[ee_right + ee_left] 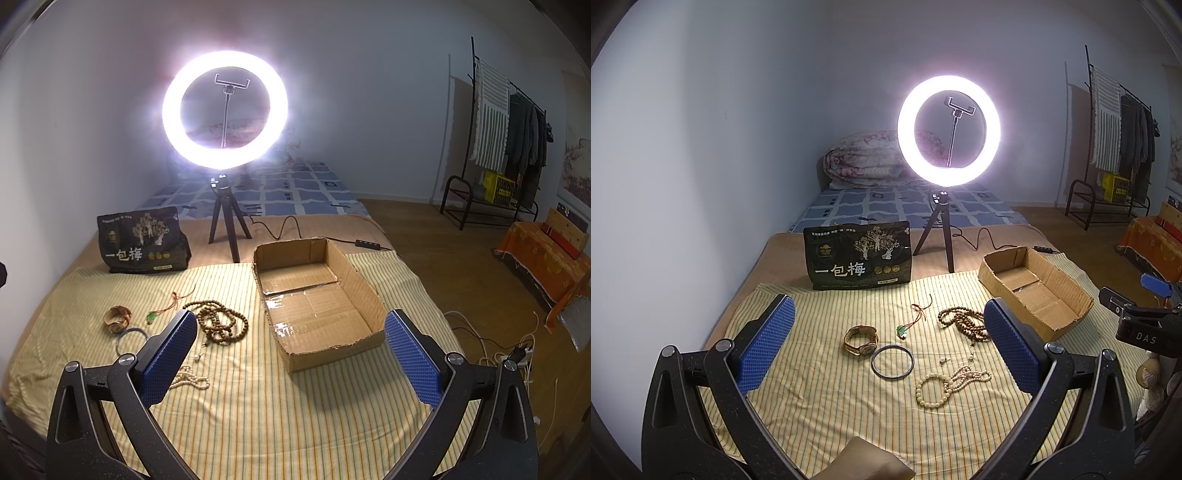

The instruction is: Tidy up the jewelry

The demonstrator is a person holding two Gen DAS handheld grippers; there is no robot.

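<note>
Jewelry lies on a striped yellow cloth (820,398): a gold watch (860,340), a metal bangle (892,361), a green pendant on a red cord (902,331), brown wooden beads (964,321), a white bead bracelet (932,390), a pearl strand (971,376) and a small pearl earring (944,359). An empty cardboard box (321,295) sits to the right. My left gripper (888,345) is open above the jewelry. My right gripper (290,350) is open, in front of the box's near edge, with the wooden beads (219,321) by its left finger.
A lit ring light on a tripod (947,133) and a black snack bag (857,255) stand at the back of the cloth. A bed (905,206) lies behind. A clothes rack (506,129) and cables on the floor (517,354) are at right.
</note>
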